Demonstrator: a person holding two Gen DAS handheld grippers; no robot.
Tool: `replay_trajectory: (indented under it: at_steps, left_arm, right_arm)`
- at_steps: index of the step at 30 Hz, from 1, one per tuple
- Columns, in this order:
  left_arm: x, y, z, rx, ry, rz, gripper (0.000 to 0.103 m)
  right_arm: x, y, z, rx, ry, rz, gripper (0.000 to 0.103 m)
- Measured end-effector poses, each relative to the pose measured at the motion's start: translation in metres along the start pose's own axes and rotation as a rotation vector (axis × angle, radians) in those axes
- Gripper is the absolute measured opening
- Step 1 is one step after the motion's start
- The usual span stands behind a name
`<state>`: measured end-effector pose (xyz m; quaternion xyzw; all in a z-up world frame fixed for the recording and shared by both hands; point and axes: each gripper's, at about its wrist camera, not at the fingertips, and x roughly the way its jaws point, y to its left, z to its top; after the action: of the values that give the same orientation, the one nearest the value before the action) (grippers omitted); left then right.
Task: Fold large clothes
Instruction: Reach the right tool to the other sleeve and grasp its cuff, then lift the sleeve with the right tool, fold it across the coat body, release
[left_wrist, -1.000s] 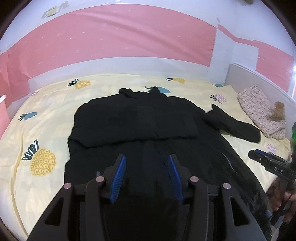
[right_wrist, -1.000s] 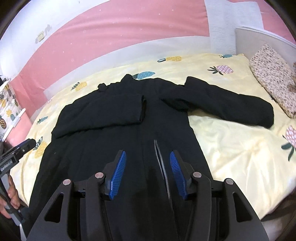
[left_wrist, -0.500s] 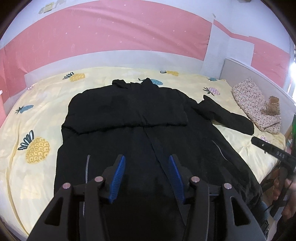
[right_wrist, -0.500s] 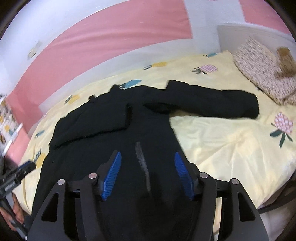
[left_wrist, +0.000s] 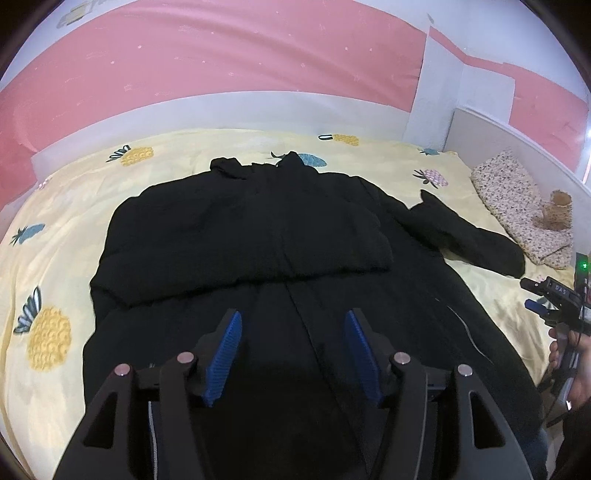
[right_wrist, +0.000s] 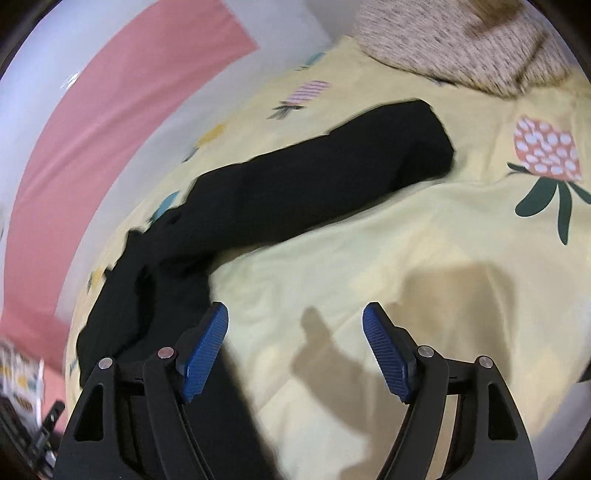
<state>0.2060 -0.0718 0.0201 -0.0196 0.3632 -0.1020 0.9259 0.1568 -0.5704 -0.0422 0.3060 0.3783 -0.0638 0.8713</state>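
1. Long black padded coat (left_wrist: 280, 280) spread flat on yellow pineapple-print bedsheet (right_wrist: 369, 258); one sleeve folded across chest, other sleeve (right_wrist: 317, 173) outstretched.
2. Right gripper (right_wrist: 295, 343): jaws just widened, empty; best pinched at cuff.
3. Left gripper (left_wrist: 291, 350): jaws just widened, empty, above hem.

Matt black cloth coat (left_wrist: 258, 236) lies on a smooth printed cotton-like sheet (right_wrist: 424, 236); tongs' blue pads (right_wrist: 205, 347) look ribbed.
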Motion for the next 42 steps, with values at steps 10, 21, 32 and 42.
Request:
replay_trajectory:
  at_steps: [10, 21, 32, 42]
  left_arm:
    - [0.054, 0.035, 0.012, -0.081, 0.045, 0.035, 0.061]
    - [0.065, 0.065, -0.002, -0.132, 0.073, 0.049, 0.061]
    - [0.034, 0.105, -0.007, -0.209, 0.024, 0.088, 0.061]
    - [0.008, 0.131, -0.020, -0.238, -0.040, 0.111, 0.061]
  right_arm:
    - [0.059, -0.066, 0.065, 0.241, -0.087, 0.029, 0.076]
    - [0.066, -0.044, 0.104, 0.239, -0.118, -0.066, 0.022]
    - [-0.053, 0.162, 0.120, -0.195, -0.331, 0.152, 0.019]
    - [-0.014, 0.354, 0.000, -0.590, -0.138, 0.317, 0.019]
